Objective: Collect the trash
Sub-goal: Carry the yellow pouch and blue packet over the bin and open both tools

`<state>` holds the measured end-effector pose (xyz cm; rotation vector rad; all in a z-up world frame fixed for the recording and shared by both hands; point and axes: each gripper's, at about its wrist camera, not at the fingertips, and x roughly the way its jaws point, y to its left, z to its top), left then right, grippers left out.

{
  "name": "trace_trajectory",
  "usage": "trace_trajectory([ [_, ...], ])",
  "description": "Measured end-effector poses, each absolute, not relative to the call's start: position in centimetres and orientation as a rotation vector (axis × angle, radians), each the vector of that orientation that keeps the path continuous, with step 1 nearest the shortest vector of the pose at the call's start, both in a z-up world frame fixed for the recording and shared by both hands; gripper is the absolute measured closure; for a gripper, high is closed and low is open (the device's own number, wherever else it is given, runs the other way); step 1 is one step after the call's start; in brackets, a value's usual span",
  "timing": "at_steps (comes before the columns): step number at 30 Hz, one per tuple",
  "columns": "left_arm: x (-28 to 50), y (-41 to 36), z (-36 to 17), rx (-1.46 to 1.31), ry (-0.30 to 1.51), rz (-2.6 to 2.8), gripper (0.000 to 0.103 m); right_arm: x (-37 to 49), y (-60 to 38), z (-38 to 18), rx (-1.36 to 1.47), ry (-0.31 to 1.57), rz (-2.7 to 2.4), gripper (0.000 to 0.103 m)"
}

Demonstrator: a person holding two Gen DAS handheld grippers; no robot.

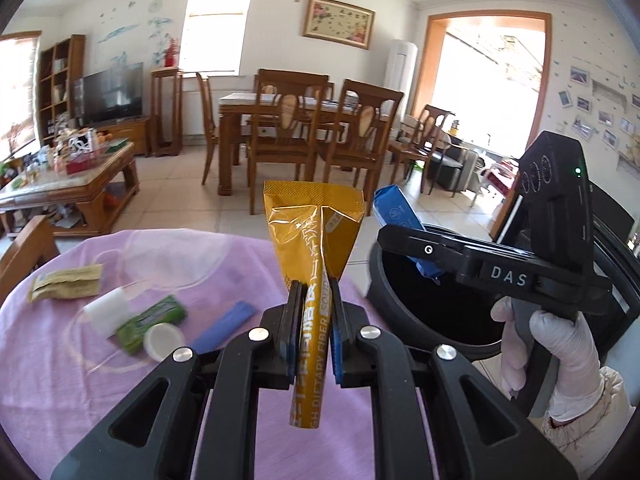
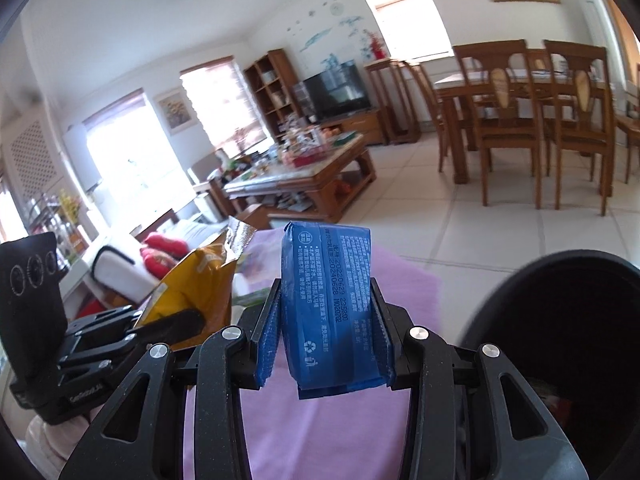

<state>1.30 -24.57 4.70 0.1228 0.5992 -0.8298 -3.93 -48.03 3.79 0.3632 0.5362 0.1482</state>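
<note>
Carrying step, judged near its end. Left claw (image 1: 314,308) clamped on golden snack wrapper (image 1: 316,248), above purple-clothed bench (image 1: 60,360) edge. Right claw (image 2: 326,320) gripping blue packet (image 2: 328,304), over black trash bin (image 1: 400,300) rim. Next: release over bin mouth, one after other. Open floor beyond; bin just beside bench.

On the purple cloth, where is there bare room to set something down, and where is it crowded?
Bare: the cloth near the camera, below the white cap, and the far stretch beyond the beige packet. Crowded: the left-centre cluster of beige packet, white block, green packet, cap and blue strip.
</note>
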Motion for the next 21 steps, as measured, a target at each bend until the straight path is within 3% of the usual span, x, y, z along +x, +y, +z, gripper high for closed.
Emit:
trace_trajectory([
  [21,-1.1,-39.3,-0.2,0.201,0.731,-1.044,0.090,-14.4,-65.7,-2.0,0.499,0.511,-0.139,0.063],
])
